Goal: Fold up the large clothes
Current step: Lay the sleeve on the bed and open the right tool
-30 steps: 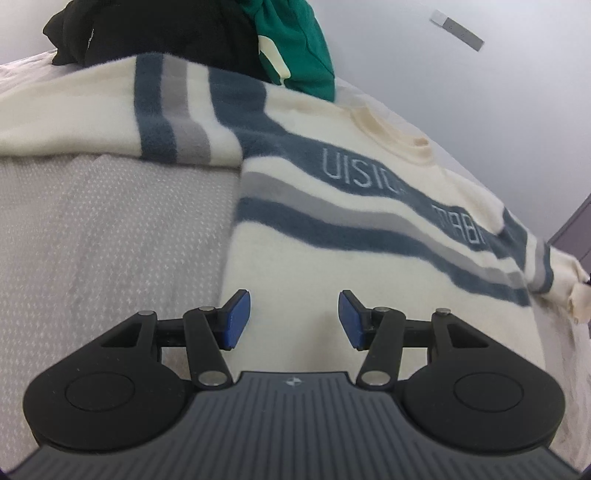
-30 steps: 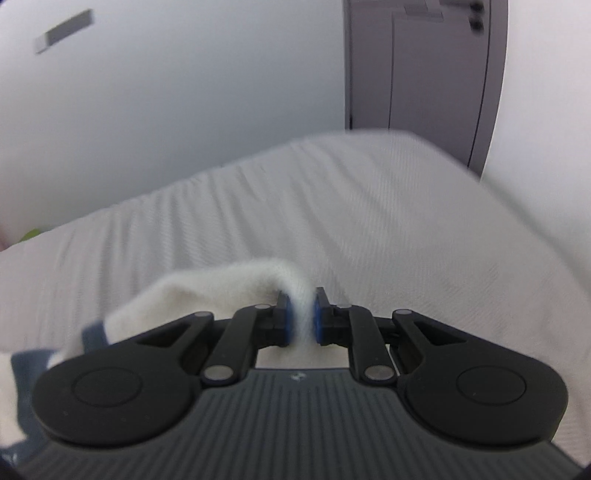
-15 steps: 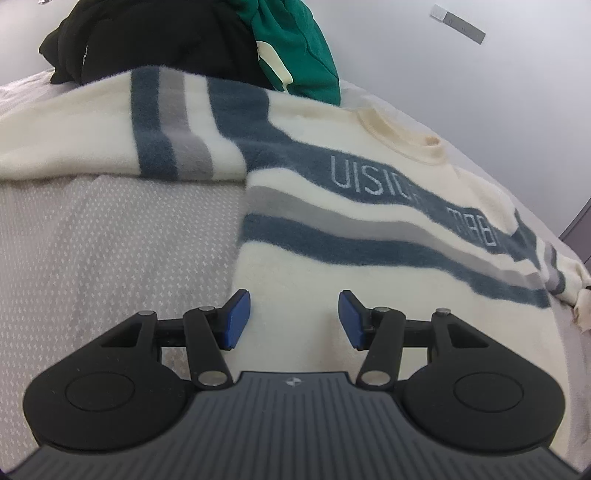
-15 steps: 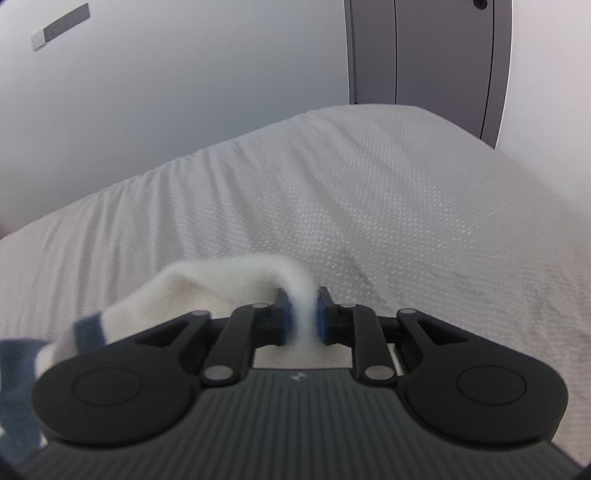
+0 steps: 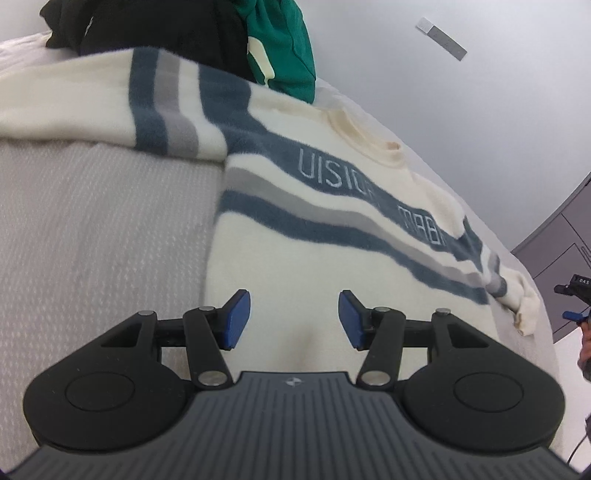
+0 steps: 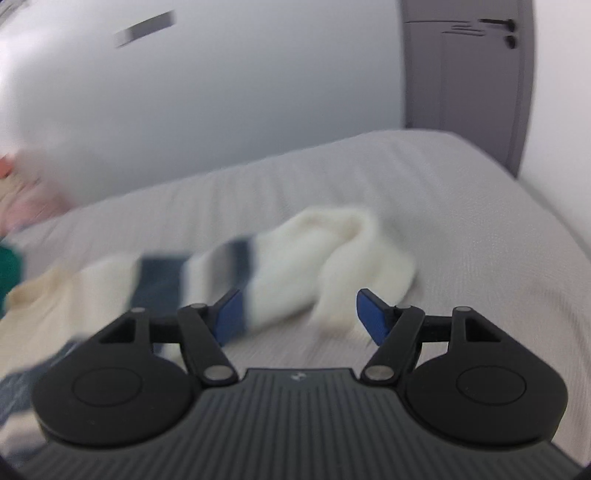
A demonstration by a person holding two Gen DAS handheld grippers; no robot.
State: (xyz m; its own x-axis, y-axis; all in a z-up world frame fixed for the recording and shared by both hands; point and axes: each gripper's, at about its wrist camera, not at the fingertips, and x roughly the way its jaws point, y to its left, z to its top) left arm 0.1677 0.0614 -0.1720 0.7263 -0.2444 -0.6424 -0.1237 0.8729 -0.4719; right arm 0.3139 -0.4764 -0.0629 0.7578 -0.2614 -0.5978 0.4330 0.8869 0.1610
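Observation:
A cream sweater (image 5: pixel 317 266) with blue and grey stripes and pale lettering lies spread face up on the grey bed (image 5: pixel 92 236). My left gripper (image 5: pixel 293 319) hovers open over its lower body, nothing between the blue pads. In the right wrist view the sweater's right sleeve (image 6: pixel 332 254) lies bunched on the bed just beyond my right gripper (image 6: pixel 299 314), whose jaws are opening; the pads stand apart and clear of the cloth. The left sleeve stretches out toward the upper left in the left wrist view.
A black garment (image 5: pixel 155 29) and a green one (image 5: pixel 284 40) are piled at the head of the bed behind the sweater. A grey door (image 6: pixel 469 77) stands past the bed's far corner. The other gripper (image 5: pixel 578 299) shows at the right edge of the left wrist view.
My right gripper has let go of the sleeve cuff and pulled back; the sleeve now lies on the bed. The left gripper stays open, its view shifted slightly.

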